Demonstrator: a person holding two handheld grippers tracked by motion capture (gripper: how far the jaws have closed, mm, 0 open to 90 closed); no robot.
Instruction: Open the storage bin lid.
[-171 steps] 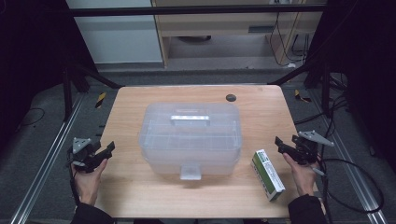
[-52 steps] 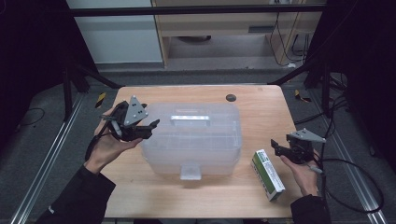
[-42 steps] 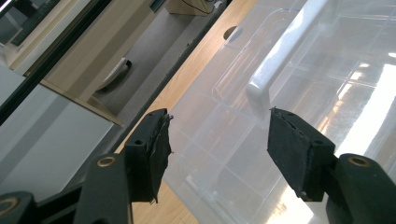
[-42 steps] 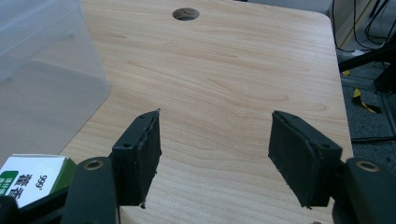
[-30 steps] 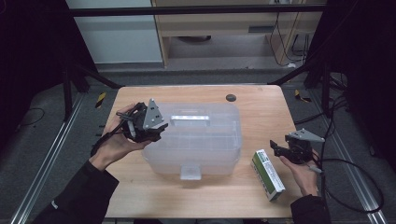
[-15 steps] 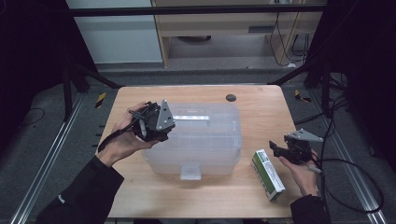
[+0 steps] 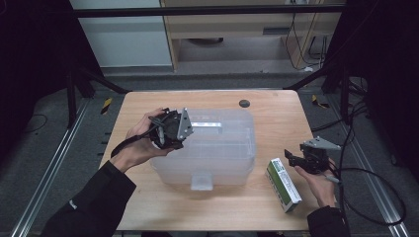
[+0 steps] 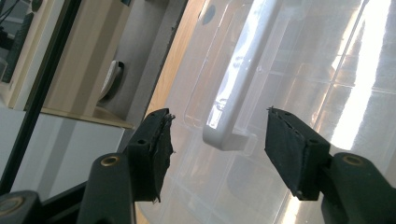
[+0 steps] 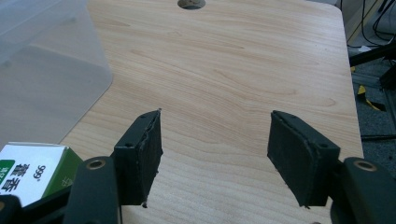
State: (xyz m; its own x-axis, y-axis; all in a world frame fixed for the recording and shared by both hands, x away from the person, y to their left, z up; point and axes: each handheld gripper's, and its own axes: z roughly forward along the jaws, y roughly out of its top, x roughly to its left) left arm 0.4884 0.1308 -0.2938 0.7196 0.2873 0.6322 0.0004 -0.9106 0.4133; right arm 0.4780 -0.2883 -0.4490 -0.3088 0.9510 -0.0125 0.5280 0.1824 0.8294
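1. At the left of the table [image 7: 148,207], the left gripper [image 7: 170,129] has come across from the table's near-left edge and now hangs over the left end of the clear plastic storage box [image 7: 207,148], which stands shut in the middle of the wooden top.

2. In the left gripper view its jaws stand apart, with the end of the white lid handle [image 8: 233,107] between the pads [image 8: 156,149] but not touching either. They have just been closing a little, so the grip is beginning and is not yet made.

3. That reads as the approach to the lid: the handle is lined up in the gap, and the next need is to close on it squarely before any lift.

4. The box itself sits where it did earlier, with its front latch [image 7: 201,180] facing the person; whether the latch is fastened cannot be told, and a lifted handle may drag the whole box if it is.

5. Just right of the box lies a green and white carton [image 7: 282,183] flat on the wood, close to the box but apart from it.

6. At the far right, the right gripper [image 7: 309,160] waits just beside the carton, as it did a second ago. Its jaws are spread with nothing but bare table between them, and the carton's corner [image 9: 32,175] lies outside its left jaw.
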